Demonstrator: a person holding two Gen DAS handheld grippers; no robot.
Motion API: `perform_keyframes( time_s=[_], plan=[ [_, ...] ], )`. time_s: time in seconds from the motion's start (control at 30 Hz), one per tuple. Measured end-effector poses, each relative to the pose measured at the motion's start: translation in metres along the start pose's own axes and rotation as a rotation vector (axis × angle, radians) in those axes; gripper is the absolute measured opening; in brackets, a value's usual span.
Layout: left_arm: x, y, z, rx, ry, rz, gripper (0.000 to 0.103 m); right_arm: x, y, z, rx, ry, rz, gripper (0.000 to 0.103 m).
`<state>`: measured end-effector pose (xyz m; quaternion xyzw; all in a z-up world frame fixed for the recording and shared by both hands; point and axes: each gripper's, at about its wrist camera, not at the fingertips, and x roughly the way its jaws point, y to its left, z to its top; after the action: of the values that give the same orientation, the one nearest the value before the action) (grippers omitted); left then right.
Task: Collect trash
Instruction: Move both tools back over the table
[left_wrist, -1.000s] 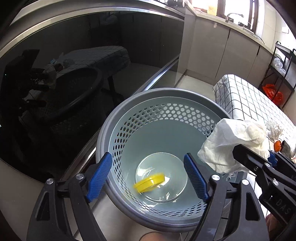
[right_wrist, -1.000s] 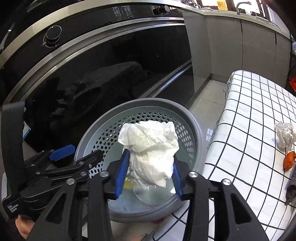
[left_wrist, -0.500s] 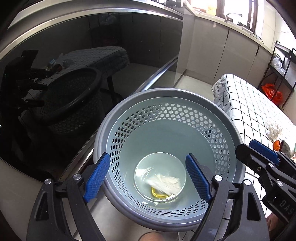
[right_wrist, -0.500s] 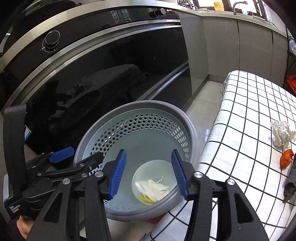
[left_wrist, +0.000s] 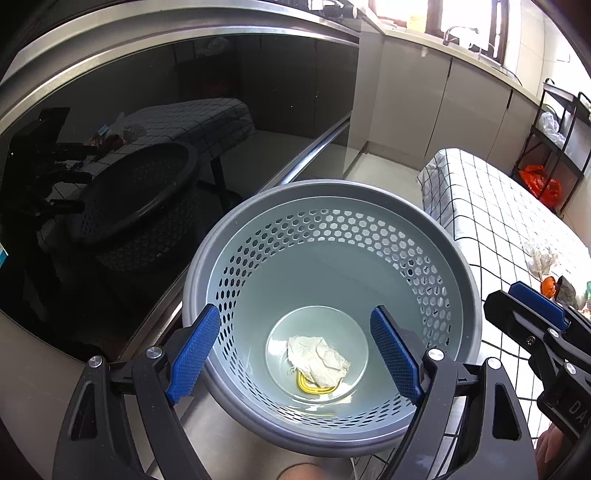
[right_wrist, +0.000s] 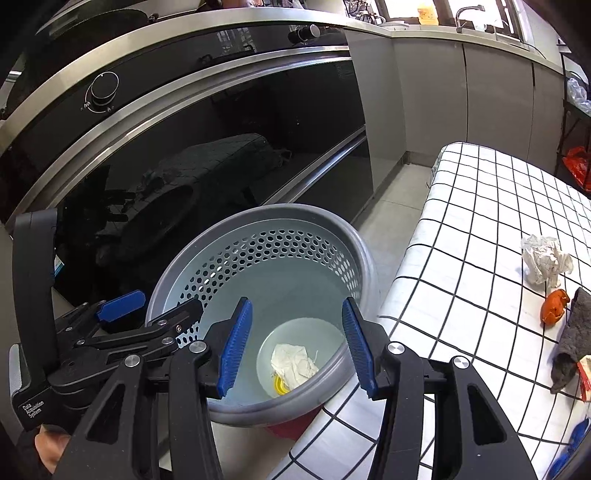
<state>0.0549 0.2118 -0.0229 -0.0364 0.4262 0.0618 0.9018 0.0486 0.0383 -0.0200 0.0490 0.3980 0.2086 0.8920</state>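
Observation:
A grey perforated waste basket (left_wrist: 332, 192) stands on the floor between the oven and the table; it also shows in the right wrist view (right_wrist: 258, 218). A crumpled white tissue (left_wrist: 317, 360) lies at its bottom on a yellow piece (left_wrist: 308, 386); the tissue also shows in the right wrist view (right_wrist: 293, 363). My left gripper (left_wrist: 295, 350) is open and empty above the basket's near rim. My right gripper (right_wrist: 295, 341) is open and empty above the basket. On the table lie a crumpled white paper (right_wrist: 545, 260), an orange scrap (right_wrist: 554, 310) and a grey rag (right_wrist: 572, 339).
A black glass oven front (right_wrist: 221, 129) with a steel handle stands behind the basket. The checkered tablecloth table (right_wrist: 480, 221) lies to the right. A black rack (left_wrist: 554, 140) with an orange bag stands at the far right. Grey cabinets line the back wall.
My right gripper opened and let go of the white tissue, which fell to the bottom of the basket onto the yellow piece. The right gripper then drew back a little.

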Motion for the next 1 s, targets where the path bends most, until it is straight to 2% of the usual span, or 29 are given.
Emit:
perform_keyframes(
  time_s=[0.27,0.6,0.77,1.0],
  plan=[
    [-0.008,-0.014,-0.006,0.038,-0.014,-0.012,0.082,-0.022,-0.008,-0.01,0.019,-0.012,-0.034,0.049],
    [-0.025,-0.042,-0.02,0.076,-0.028,-0.075,0.084,-0.059,-0.033,-0.044,0.079,-0.015,-0.101,0.051],
    [-0.032,-0.063,-0.026,0.096,-0.031,-0.11,0.084,-0.088,-0.063,-0.063,0.129,-0.028,-0.151,0.052],
    [-0.046,-0.101,-0.037,0.128,-0.041,-0.171,0.088,-0.139,-0.112,-0.091,0.17,-0.046,-0.266,0.053]
  ],
)
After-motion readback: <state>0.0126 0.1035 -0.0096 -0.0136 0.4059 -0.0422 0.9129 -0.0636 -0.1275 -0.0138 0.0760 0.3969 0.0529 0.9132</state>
